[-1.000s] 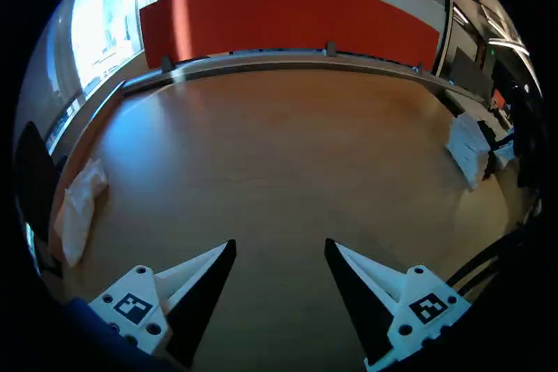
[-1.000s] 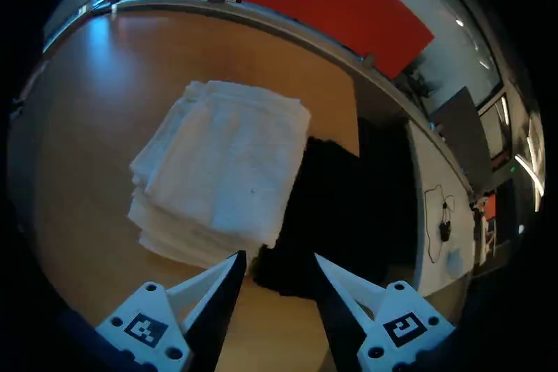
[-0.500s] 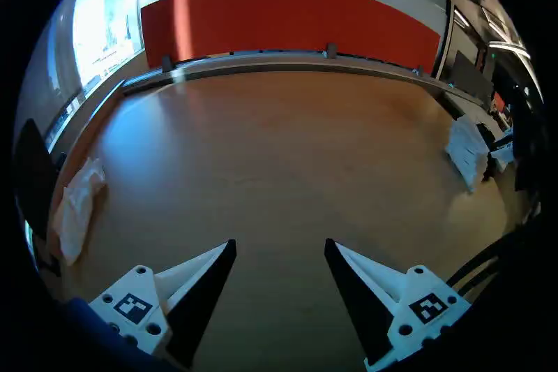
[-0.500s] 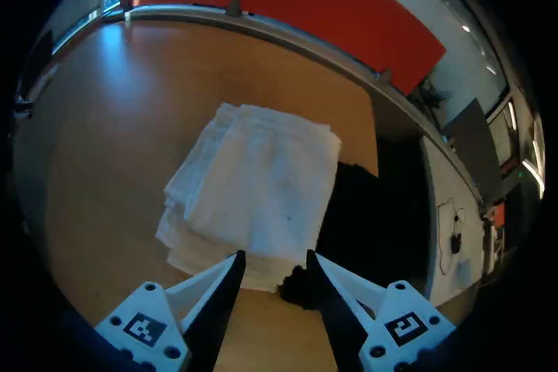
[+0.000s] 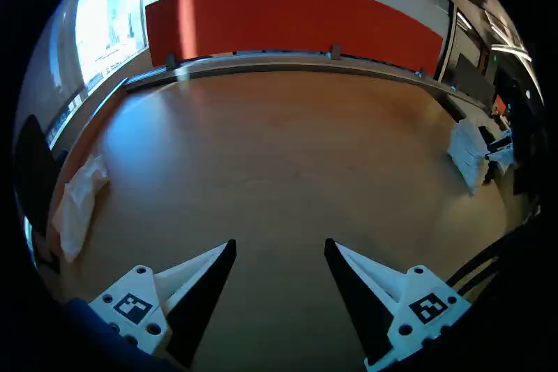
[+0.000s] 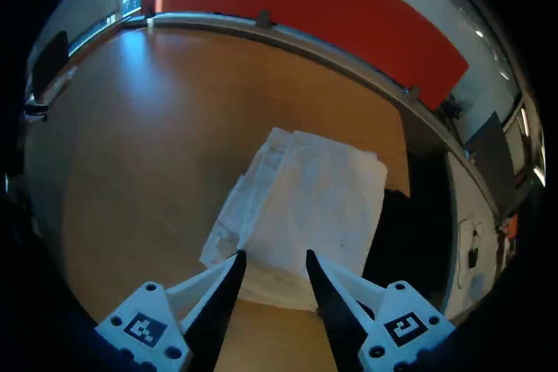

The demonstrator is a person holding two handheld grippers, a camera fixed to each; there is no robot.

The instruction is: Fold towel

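The stack of folded white towels (image 6: 314, 197) is seen on the wooden table (image 6: 139, 135). Its near edge lies at the tips of the right gripper (image 6: 273, 255), whose fingers are set narrowly apart; contact may be made, but this cannot be told. The left gripper (image 5: 279, 243) is held spread wide above the tabletop, well apart from the stack.

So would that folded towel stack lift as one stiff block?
Probably not: the folded towel stack looks soft, layers splayed at its edge, so it would likely sag. Lying flat on the wooden table, it shouldn't roll.

Right tongs (image 6: 273, 264) narrower, nearer the towel stack (image 6: 314, 211).
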